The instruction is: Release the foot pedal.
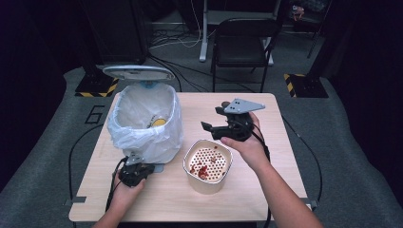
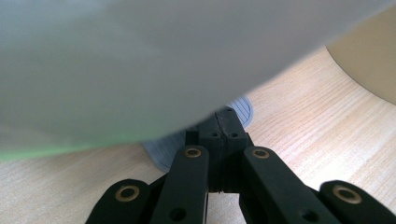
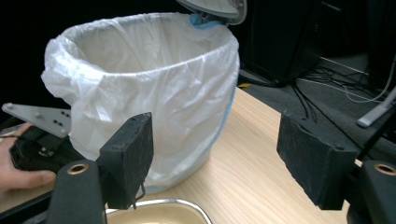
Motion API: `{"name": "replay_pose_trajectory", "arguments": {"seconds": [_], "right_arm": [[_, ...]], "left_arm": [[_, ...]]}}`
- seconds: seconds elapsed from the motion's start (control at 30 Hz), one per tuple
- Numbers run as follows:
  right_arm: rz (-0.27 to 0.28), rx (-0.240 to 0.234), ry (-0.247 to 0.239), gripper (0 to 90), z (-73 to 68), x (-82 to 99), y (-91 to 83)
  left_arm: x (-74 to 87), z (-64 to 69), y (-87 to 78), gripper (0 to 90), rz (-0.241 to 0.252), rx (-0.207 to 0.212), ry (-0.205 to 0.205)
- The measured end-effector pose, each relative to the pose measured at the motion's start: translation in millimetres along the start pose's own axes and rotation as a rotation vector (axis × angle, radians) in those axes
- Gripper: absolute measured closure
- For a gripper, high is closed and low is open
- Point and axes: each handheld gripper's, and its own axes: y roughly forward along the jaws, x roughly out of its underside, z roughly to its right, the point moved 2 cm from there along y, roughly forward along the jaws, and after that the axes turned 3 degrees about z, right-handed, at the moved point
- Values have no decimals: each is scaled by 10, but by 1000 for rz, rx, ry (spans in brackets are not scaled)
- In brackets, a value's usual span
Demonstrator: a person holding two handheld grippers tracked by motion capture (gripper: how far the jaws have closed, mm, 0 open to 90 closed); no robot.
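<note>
Left gripper (image 1: 136,167): held low in the left hand (image 1: 124,186), jaws closed together. Right gripper (image 1: 213,118): raised in the right hand (image 1: 247,142), jaws spread wide.

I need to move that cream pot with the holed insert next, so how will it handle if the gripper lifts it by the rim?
The cream pot looks rigid and squat, so it should sit steadily. Its holed insert may be loose and could shift if tilted. The red scraps look wet and might slide or drip.
</note>
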Motion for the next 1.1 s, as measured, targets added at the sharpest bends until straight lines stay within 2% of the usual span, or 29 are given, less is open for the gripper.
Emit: {"name": "replay_pose_trajectory", "arguments": {"seconds": [0.13, 0.2, 0.23, 0.27, 0.3, 0.33, 0.37, 0.43, 0.5, 0.57, 0.6, 0.67, 0.83, 0.87, 1.0, 1.1], "right_arm": [[-6, 20, -2, 267, 31, 105, -100], [-8, 32, -4, 267, 51, 152, -137], [-11, 41, 2, 268, 59, 181, -161], [-13, 47, 2, 269, 78, 215, -193], [-12, 54, 1, 269, 92, 237, -213], [-16, 61, 14, 270, 103, 264, -242], [-18, 67, 16, 271, 124, 291, -268], [-17, 77, 34, 271, 160, 336, -319], [-13, 84, 50, 271, 194, 377, -369], [-8, 90, 51, 272, 225, 418, -412], [-11, 96, 55, 272, 233, 441, -430], [-20, 111, 58, 273, 244, 494, -471], [-30, 151, 80, 274, 274, 675, -570], [-34, 158, 77, 274, 282, 702, -584], [-47, 192, 90, 276, 291, 847, -640], [-53, 219, 103, 276, 291, 946, -680]], "left_arm": [[-7, 1, -6, 842, 0, 17, -19], [-25, 12, -25, 803, -13, 21, -10], [-29, 17, -24, 774, -5, 48, -34], [-35, 16, -34, 737, -3, 57, -45], [-41, -8, -59, 720, -12, 63, -33], [-42, 22, -79, 710, 4, 64, -94], [-55, 11, -104, 704, 21, 82, -107], [-79, -4, -152, 683, 44, 81, -118], [-85, -18, -184, 644, 36, 71, -115], [-77, -35, -211, 625, 33, 71, -128], [-76, -51, -220, 608, 39, 77, -120], [-78, -92, -266, 579, 49, 66, -109], [-87, -163, -386, 530, 74, 34, -119], [-91, -203, -423, 526, 69, -4, -81], [-84, -269, -499, 502, 81, -51, -84], [-69, -327, -535, 474, 86, -62, -102]]}}
